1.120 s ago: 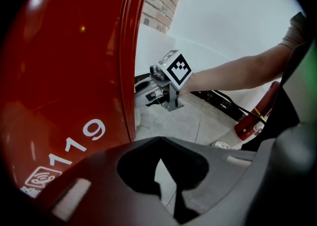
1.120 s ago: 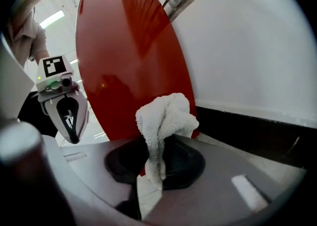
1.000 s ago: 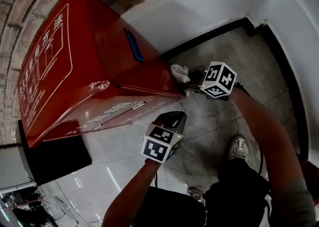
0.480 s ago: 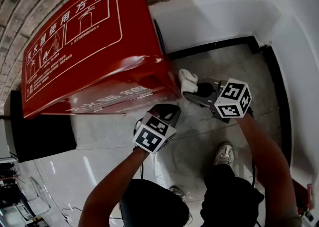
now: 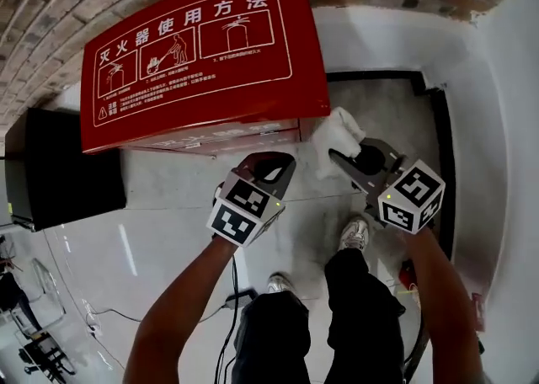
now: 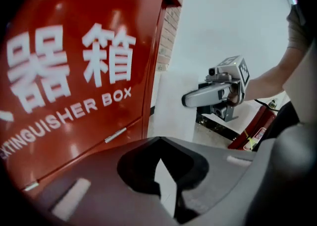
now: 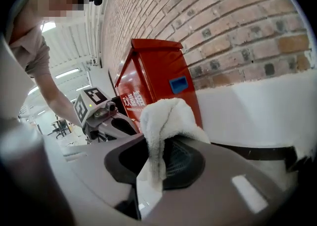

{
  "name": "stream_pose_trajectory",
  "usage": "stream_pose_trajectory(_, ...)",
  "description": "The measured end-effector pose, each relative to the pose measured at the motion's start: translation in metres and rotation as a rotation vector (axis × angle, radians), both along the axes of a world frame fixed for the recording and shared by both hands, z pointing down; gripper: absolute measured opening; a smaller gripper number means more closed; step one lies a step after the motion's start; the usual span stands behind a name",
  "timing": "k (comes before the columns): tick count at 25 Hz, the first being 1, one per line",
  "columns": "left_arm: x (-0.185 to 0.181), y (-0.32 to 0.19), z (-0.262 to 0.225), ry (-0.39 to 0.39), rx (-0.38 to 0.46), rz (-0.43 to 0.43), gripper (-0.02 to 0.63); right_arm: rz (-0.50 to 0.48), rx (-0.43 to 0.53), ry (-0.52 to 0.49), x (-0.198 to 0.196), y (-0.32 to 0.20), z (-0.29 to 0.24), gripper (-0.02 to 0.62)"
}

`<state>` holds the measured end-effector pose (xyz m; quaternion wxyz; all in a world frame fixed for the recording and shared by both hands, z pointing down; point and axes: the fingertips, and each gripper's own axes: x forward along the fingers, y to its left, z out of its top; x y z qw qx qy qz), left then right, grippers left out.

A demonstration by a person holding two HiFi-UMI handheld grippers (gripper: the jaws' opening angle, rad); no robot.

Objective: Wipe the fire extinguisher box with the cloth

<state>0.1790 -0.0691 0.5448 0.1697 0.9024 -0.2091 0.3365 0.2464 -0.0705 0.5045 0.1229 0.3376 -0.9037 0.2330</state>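
The red fire extinguisher box (image 5: 202, 54) stands against the brick wall, its top panel with white instruction print facing up. In the left gripper view its front (image 6: 74, 71) fills the left side. My right gripper (image 5: 349, 151) is shut on a white cloth (image 5: 338, 136), held just off the box's right front corner; whether the cloth touches the box is unclear. The cloth (image 7: 166, 116) hangs bunched over the jaws of this right gripper (image 7: 163, 143). My left gripper (image 5: 271, 168) is shut and holds nothing, just in front of the box's top front edge (image 6: 158, 140).
A black cabinet (image 5: 59, 168) stands left of the box. White walls with a black baseboard (image 5: 442, 138) close the corner on the right. A red object (image 6: 252, 131) lies on the floor by the person's feet (image 5: 354, 231). A cable (image 5: 227, 298) runs across the glossy floor.
Both grippers have risen from the box's lower right side to its top front edge. The cloth has stayed in the right gripper. The box's top panel now faces the head camera.
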Motion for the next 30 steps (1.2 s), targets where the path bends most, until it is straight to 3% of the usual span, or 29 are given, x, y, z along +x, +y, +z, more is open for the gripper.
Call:
stream_pose_trajectory(6, -0.005, 0.021, -0.097, 0.044, 0.015, -0.025, 0.003, 0.085, -0.009, 0.058, 0.002, 0.025, -0.086, 0.091)
stream_pose_trajectory(12, -0.008, 0.030, -0.220, 0.148, 0.020, -0.110, 0.003, 0.149, 0.036, 0.127, -0.001, 0.038, -0.205, 0.091)
stream_pose_trajectory(23, -0.035, 0.040, -0.415, 0.225, 0.041, -0.278, 0.003, 0.121, 0.104, 0.099, -0.041, 0.047, -0.405, 0.091)
stream_pose_trajectory(30, -0.047, 0.069, -0.505, 0.232, 0.038, -0.309, 0.003, 0.108, 0.133, 0.085, -0.056, 0.058, -0.488, 0.091)
